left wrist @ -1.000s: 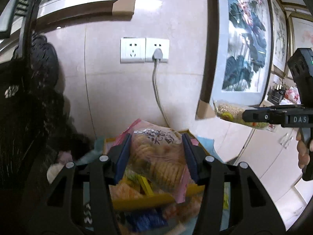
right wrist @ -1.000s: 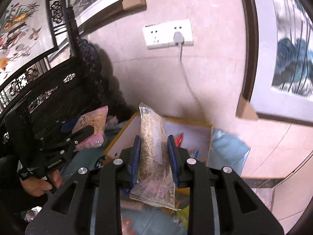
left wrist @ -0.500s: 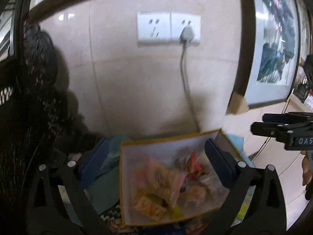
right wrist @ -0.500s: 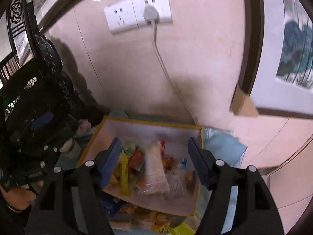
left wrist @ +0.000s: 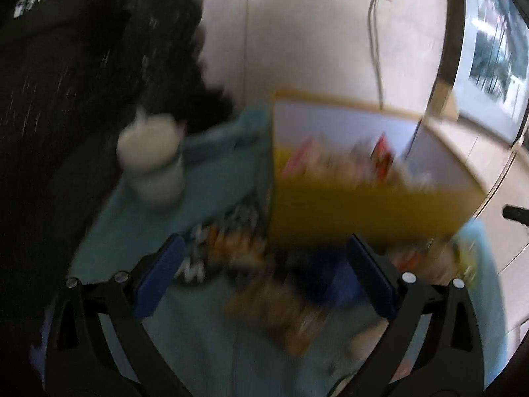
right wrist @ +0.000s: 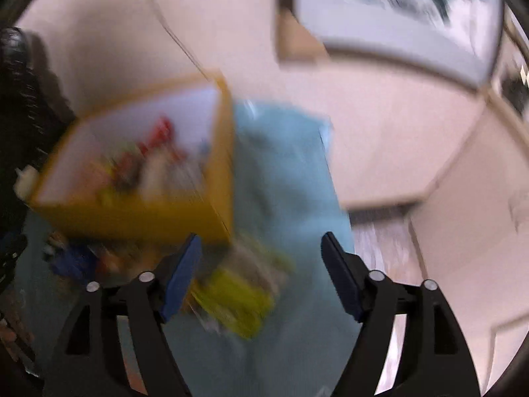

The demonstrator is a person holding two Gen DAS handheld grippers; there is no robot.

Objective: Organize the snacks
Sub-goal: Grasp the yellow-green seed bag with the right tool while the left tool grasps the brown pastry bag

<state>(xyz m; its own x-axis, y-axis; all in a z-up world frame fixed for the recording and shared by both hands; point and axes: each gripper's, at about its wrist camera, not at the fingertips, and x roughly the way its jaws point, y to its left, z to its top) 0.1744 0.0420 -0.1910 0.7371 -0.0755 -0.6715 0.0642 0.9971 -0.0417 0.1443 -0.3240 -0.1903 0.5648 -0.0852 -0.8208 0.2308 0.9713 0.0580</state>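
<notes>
A yellow box [left wrist: 363, 211] with a white inside holds several snack packets [left wrist: 340, 162]; it also shows in the right wrist view [right wrist: 132, 211]. Both views are motion-blurred. My left gripper [left wrist: 264, 274] is open and empty, low over loose snack packets [left wrist: 281, 311] on the teal cloth [left wrist: 211, 178] in front of the box. My right gripper [right wrist: 261, 271] is open and empty, above a yellow-green packet [right wrist: 238, 294] on the cloth by the box's front right corner.
A white lidded jar [left wrist: 155, 162] stands on the cloth left of the box. Dark carved furniture [left wrist: 66, 66] rises at the left. A tiled wall with a socket and cable [left wrist: 373, 33] is behind. The cloth's right edge [right wrist: 337, 198] drops off to the floor.
Both grippers opened and let their snack bags fall into the box, then pulled back and tipped down toward the loose packets in front of the box.
</notes>
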